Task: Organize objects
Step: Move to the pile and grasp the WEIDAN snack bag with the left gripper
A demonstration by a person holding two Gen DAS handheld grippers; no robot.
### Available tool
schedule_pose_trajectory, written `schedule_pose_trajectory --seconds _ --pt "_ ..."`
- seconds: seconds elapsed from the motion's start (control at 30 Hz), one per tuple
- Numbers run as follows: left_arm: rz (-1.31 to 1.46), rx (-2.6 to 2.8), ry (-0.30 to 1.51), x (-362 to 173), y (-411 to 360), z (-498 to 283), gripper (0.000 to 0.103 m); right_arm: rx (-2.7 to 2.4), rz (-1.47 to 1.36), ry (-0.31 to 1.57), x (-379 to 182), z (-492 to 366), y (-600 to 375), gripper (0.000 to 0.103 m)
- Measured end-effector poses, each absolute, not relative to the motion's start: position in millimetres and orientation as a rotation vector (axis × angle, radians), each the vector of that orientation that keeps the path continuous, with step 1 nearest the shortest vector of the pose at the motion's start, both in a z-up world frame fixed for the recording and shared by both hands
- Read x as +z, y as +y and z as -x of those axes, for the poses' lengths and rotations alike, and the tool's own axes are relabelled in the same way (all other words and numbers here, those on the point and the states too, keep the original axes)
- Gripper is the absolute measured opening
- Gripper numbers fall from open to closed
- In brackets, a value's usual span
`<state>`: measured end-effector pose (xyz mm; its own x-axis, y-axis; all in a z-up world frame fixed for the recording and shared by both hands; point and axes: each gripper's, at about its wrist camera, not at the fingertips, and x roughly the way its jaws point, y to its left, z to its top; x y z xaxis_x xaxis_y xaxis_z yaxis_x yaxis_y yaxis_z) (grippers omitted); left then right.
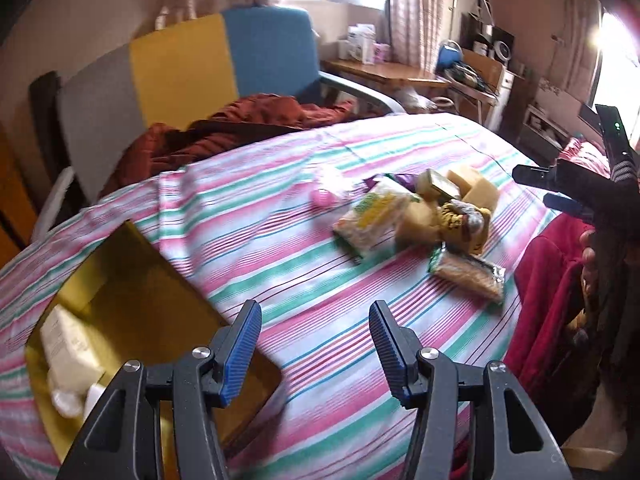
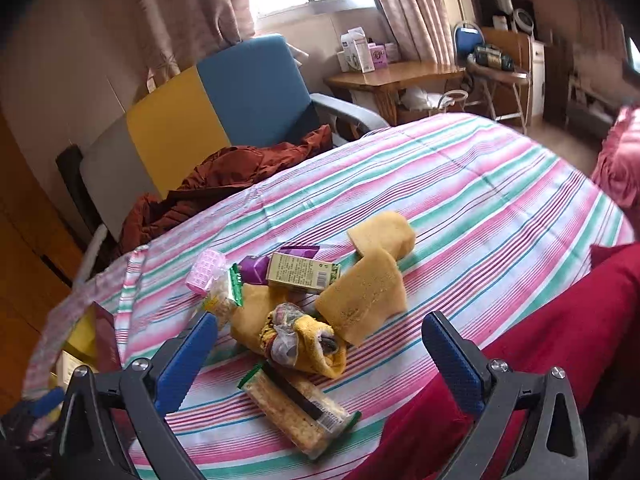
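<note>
- The heap of small goods sits mid-bed on the striped sheet (image 2: 480, 184), with the gold box (image 1: 132, 280) off to the left, already holding some pale packets.
- Nearest the right gripper (image 2: 320, 356) is the long cracker packet (image 2: 298, 414): light, crinkly and slippery, and probably brittle inside, so pinch it gently across the narrow width.
- Three yellow sponges show: one (image 2: 366, 294) is soft and springy and easy to nip by an edge.
- One yellow cloth bundle (image 2: 304, 344), limp; it's best grabbed at the thick middle.
- One small carton (image 2: 302, 276), stiff; one purple wrapper (image 2: 256, 270); one pink roller (image 2: 206, 270) that may roll; two food packets in all.
- Right jaws wide apart and empty, over the heap.
- Left gripper (image 1: 316, 344) jaws apart and empty, beside the box.
</note>
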<state>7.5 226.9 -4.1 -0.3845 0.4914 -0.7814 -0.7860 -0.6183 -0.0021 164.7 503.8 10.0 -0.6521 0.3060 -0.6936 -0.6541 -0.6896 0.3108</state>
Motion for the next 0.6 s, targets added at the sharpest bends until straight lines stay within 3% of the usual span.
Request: schedule_pose_trajectory --seconds 0.2,0.27,0.6 --pt "1.019 1.926 0.516 -17.2 275.1 9.0 0.058 2.320 0.833 0.844 2.4 -166.6 511.4 0.103" --pt "1.036 1.894 0.541 -23.7 292.5 15.9 0.065 2.328 0.841 0.851 1.9 -165.3 511.6 0.103" --pt "1.031 1.724 0.690 -55.1 362.9 36.5 0.073 2.345 0.853 0.875 -0.5 -163.4 512.2 0.103"
